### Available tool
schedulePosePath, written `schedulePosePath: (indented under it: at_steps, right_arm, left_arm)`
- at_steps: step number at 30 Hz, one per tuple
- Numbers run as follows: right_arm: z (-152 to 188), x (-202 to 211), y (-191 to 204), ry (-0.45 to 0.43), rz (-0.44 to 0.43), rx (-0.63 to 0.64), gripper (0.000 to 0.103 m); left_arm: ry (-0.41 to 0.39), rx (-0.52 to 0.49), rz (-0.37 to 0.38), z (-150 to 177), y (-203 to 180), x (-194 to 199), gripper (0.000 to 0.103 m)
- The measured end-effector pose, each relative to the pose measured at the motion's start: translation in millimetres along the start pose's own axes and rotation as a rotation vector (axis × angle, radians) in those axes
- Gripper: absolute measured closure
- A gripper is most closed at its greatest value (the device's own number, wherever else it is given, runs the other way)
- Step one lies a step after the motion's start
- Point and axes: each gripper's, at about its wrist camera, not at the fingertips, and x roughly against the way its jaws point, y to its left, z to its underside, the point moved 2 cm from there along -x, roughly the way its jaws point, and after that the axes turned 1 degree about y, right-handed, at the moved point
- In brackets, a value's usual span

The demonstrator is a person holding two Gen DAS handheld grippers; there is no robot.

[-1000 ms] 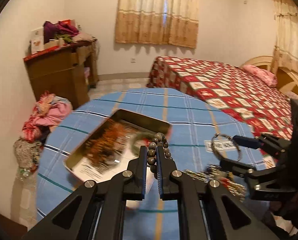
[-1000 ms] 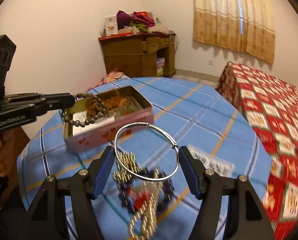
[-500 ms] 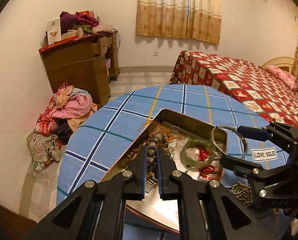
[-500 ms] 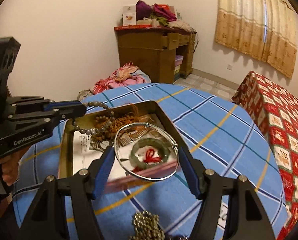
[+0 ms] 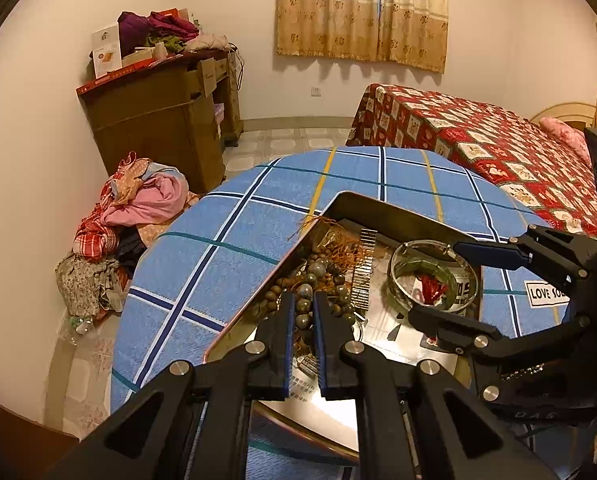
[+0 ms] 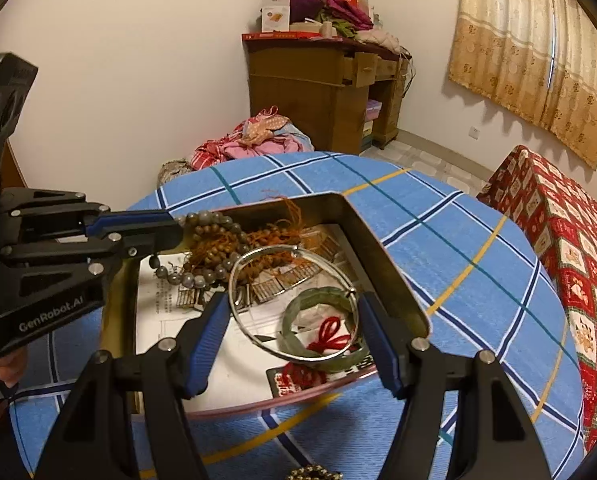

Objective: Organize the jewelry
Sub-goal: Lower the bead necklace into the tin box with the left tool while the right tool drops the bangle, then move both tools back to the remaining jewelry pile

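Both tools over the open tin (image 6: 382, 248) on the bench (image 5: 226, 240), carrying pieces in to sort. My left tool (image 5: 302, 320) is clenched on the grey bead bracelet (image 6: 214, 220), strand dangling onto the orange-tasselled beads (image 6: 258, 240) in the tin's far corner. My right tool (image 6: 294, 320) grips the silver bangle (image 6: 298, 304) across its width, hovering above the green jade bangle (image 6: 318, 320) lying in the tin. Judged: release comes next.

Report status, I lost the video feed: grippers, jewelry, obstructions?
Left gripper shut on grey-brown bead bracelet. Right gripper clamps thin silver wire bangle. Both over open metal tin. Nothing blocking.
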Motion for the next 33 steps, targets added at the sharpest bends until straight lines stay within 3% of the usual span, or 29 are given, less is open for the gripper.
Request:
schedulePosePath:
  at_steps: [10, 12, 14, 16, 27, 33]
  right_arm:
    - [2, 1, -4, -0.005, 0.005, -0.030, 0.034]
    - [2, 3, -5, -0.011, 0.006, -0.036, 0.033]
    - [3, 6, -6, -0.019, 0.008, -0.043, 0.030]
    - [4, 9, -8, -0.024, 0.006, -0.055, 0.029]
    - [12, 14, -10, -0.017, 0.003, -0.075, 0.029]
    - [31, 36, -34, -0.031, 0.015, -0.131, 0.029]
  left_arm:
    - [0.026, -0.001, -0.023, 3, -1, -5, 0.092]
    - [0.026, -0.002, -0.030, 4, -1, -4, 0.082]
    - [0.004, -0.004, -0.045, 4, -2, 1, 0.049]
    - [-0.025, -0.007, -0.048, 5, -3, 6, 0.034]
    - [-0.013, 0.029, -0.064, 10, -1, 2, 0.034]
    - [-0.056, 0.008, -0.085, 16, -13, 17, 0.034]
